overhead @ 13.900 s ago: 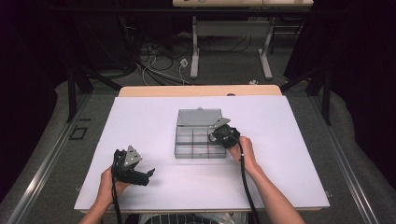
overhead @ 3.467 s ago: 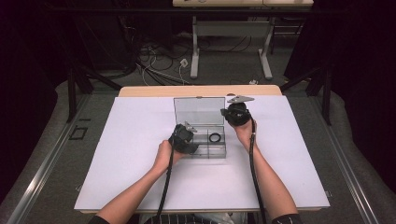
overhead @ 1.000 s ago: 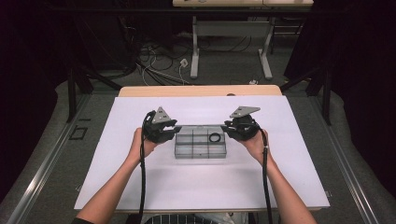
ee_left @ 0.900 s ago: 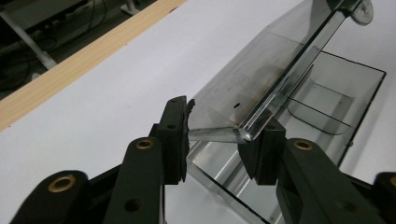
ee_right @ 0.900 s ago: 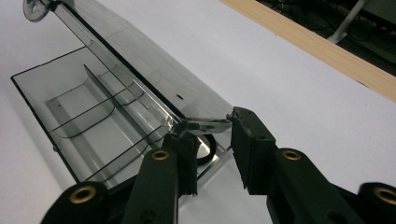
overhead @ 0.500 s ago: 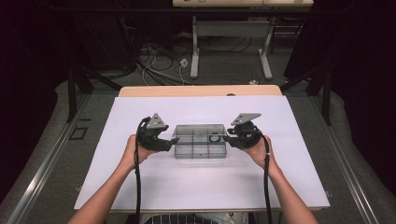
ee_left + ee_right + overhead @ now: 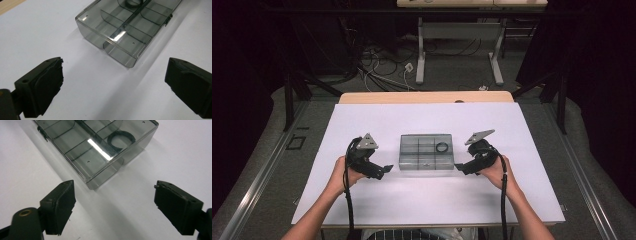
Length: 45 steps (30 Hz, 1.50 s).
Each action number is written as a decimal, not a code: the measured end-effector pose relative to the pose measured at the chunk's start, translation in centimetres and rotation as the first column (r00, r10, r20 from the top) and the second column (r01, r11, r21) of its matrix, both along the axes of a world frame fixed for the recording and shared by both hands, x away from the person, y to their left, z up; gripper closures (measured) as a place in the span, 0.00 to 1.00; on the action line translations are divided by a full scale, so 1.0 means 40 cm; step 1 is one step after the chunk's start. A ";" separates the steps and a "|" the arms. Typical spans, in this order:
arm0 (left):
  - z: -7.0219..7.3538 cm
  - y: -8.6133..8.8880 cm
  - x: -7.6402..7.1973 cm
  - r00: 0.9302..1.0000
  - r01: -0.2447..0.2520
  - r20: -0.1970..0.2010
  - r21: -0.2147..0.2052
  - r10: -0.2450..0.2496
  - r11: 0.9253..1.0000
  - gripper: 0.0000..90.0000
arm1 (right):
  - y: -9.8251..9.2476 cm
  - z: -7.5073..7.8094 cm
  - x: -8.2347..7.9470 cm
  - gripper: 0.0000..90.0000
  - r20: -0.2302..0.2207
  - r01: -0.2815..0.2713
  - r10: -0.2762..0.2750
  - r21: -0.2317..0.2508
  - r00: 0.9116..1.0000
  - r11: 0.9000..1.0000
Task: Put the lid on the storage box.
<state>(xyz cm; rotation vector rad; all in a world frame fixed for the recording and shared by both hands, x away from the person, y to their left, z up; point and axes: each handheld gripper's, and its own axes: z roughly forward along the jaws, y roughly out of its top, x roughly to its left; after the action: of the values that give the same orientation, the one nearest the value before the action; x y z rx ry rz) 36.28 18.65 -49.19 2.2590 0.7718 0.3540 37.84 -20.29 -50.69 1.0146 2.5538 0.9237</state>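
My left claw [image 7: 384, 170] is spread wide with nothing in it, and its jaws have just been opening. My right claw [image 7: 460, 167] is spread wide too, with nothing in it, and its jaws have just been opening as well. The clear box [image 7: 426, 153] sits between my two claws, near both, but touching neither. Its lid is shut.

Under my claws is a big white table top [image 7: 427, 200]. Past the box, the far edge of the table is a strip of light wood [image 7: 426, 97]. Beyond that the room is dark, with a grey floor [image 7: 377, 65], a bunch of cables [image 7: 377, 55] and the legs of another table [image 7: 459, 50].

From up high the box looks small, with a tiny black ring [image 7: 441, 147] inside. My right claw's camera shows that ring [image 7: 120, 140] up close under the clear lid. My left claw's camera shows the thin walls [image 7: 125, 23] that split the box into little rooms, and a small latch [image 7: 168, 19] on one long side.
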 end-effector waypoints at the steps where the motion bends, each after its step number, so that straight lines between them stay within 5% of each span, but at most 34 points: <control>1: -0.001 0.005 -0.003 1.000 -0.004 0.000 0.004 0.004 1.000 0.01 | -0.002 -0.001 -0.002 0.17 0.000 0.000 0.000 0.003 1.000 1.000; 17: -0.026 0.079 -0.043 0.996 -0.088 0.014 0.028 0.088 0.996 0.00 | -0.042 0.005 -0.047 0.03 0.021 0.040 -0.041 0.042 0.999 0.998; 36: -0.063 0.124 -0.100 0.993 -0.119 -0.002 0.057 0.120 0.991 0.00 | -0.086 -0.031 -0.114 0.00 0.008 0.089 -0.089 0.054 0.996 0.995; 45: -0.084 0.128 -0.123 0.991 -0.132 0.021 0.060 0.131 0.989 0.00 | -0.098 -0.046 -0.149 0.00 0.019 0.099 -0.101 0.078 0.995 0.992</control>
<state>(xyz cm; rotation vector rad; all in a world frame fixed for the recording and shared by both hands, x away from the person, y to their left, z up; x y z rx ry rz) 31.37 23.79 -52.54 2.2640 0.9148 0.4646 31.88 -24.22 -52.55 1.1356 2.4404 1.0076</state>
